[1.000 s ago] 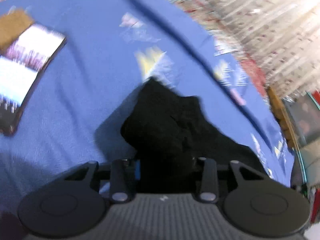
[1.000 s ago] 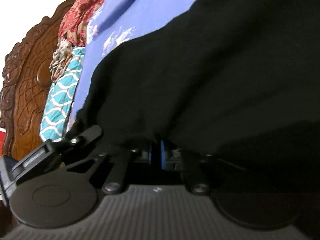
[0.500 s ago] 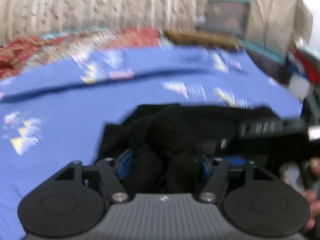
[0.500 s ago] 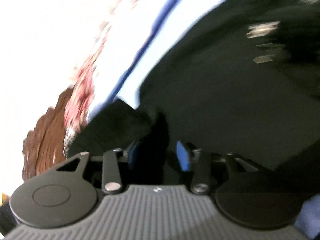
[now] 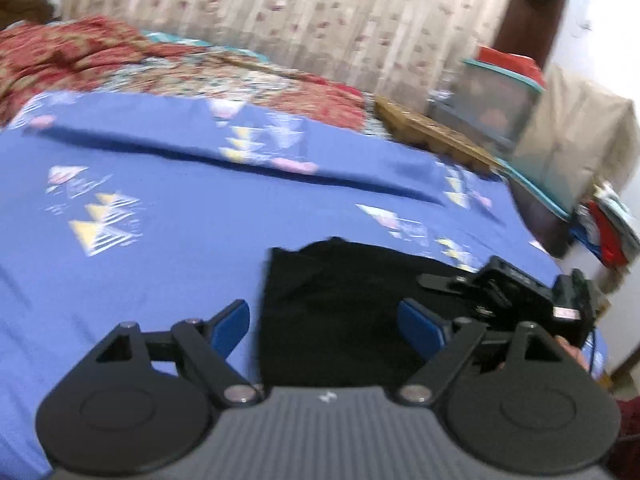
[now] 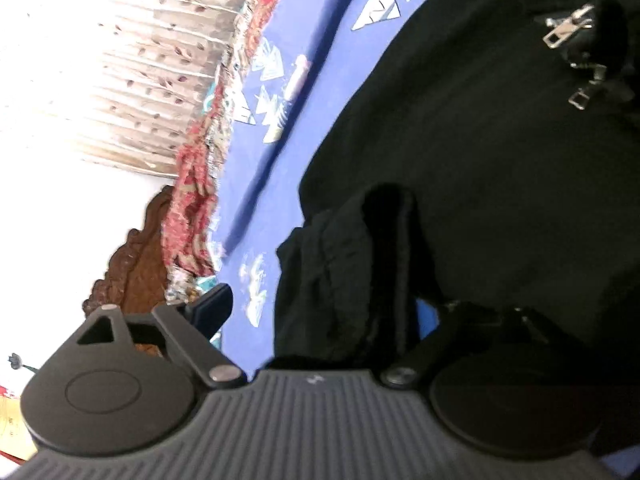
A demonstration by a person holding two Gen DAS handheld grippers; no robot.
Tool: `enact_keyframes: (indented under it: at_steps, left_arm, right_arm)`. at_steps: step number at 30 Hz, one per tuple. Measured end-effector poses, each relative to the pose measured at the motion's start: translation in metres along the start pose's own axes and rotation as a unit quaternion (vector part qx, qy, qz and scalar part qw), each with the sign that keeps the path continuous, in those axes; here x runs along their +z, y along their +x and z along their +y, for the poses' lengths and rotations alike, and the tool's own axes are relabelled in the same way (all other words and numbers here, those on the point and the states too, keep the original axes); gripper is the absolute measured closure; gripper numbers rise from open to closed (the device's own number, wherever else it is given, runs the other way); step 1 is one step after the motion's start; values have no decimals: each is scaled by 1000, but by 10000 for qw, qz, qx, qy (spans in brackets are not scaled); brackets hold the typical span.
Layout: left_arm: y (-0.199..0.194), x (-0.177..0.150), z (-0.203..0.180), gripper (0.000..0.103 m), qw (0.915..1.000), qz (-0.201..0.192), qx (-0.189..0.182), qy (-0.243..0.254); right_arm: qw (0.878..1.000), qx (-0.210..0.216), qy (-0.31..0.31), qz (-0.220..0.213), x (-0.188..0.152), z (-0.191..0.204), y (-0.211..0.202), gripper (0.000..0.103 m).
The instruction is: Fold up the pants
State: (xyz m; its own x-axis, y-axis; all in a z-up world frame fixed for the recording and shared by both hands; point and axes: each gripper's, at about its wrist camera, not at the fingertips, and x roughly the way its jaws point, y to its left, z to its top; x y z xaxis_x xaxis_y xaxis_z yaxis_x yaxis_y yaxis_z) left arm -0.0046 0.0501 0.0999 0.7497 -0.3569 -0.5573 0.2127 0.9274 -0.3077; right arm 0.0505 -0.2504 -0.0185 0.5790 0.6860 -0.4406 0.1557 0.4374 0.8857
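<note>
— Both grippers have let go since a second ago: the left gripper (image 5: 324, 326) was clamped on a bunched wad of the black pants, and now its blue pads (image 5: 230, 326) stand wide and are spreading further, with only flat cloth lying beyond them. What about the other?

— Same story. The right gripper (image 6: 320, 308) had its pads pinched together on the cloth; now its jaws are opening wide, released. A folded ridge of the pants (image 6: 384, 272) rises in the gap between them, but the left pad (image 6: 212, 304) stands clear of it, over the bedsheet. Whether the right pad touches the cloth I cannot tell, it is mostly hidden.

— And where do the pants lie?

— Spread flat on the blue bedsheet (image 5: 180, 248) with its triangle print, near the bed's edge. In the left wrist view the pants (image 5: 332, 320) sit straight ahead of the gripper, with the right gripper (image 5: 504, 296) at their far side.

— Farther out?

— A red patterned blanket (image 5: 80, 48) is bunched along the far side of the bed, a pale leaf-print curtain (image 5: 300, 16) hangs behind it, and a carved wooden headboard (image 6: 140, 256) shows in the right wrist view.
</note>
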Motion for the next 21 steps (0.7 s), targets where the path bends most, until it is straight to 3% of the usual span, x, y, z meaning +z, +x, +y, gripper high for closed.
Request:
enact_keyframes:
  at_steps: [3, 4, 5, 6, 10, 11, 12, 13, 14, 15, 16, 18, 21]
  left_arm:
    - [9, 0, 13, 21, 9993, 173, 69, -330]
    - [11, -1, 15, 22, 9989, 219, 38, -424]
    - [14, -1, 14, 24, 9986, 235, -19, -476]
    - [15, 0, 11, 25, 9987, 219, -60, -449]
    - [13, 0, -1, 25, 9997, 94, -139, -162]
    - [17, 1, -4, 25, 9997, 127, -169, -134]
    - [21, 0, -5, 25, 9996, 174, -201, -129]
    - [27, 1, -8, 25, 9994, 227, -228, -119]
    - [30, 1, -10, 25, 9993, 265, -250, -93]
    - [34, 1, -14, 25, 9992, 291, -270, -61]
    - [36, 1, -17, 26, 9991, 298, -311, -28]
    - [42, 2, -25, 28, 9985, 300, -446, 57]
    - [61, 2, -38, 39, 9968, 473, -622, 178]
  right_arm:
    - [9961, -563, -631, 250, -5, 22, 20, 11]
    - [9907, -797, -1052, 337, -9, 33, 27, 32]
    - [9833, -1055, -1416, 432, -12, 41, 32, 76]
    - [9752, -1146, -1810, 562, -14, 54, 42, 77]
    - [9575, -146, -2866, 300, -7, 97, 29, 78]
    - [9536, -59, -2997, 271, -4, 99, 33, 75]
    - [9508, -138, -3079, 308, 1, 97, 40, 72]
    - [9481, -440, -3126, 375, 5, 88, 46, 60]
    - [9441, -1012, -3118, 361, 7, 75, 53, 47]
    - [9383, -1592, -3056, 297, 7, 62, 55, 47]
    - [9378, -1861, -2926, 180, 8, 51, 50, 47]
    - [9620, -1434, -2306, -275, 12, 35, 17, 48]
    - [9749, -818, -1886, -859, 5, 28, -31, 48]
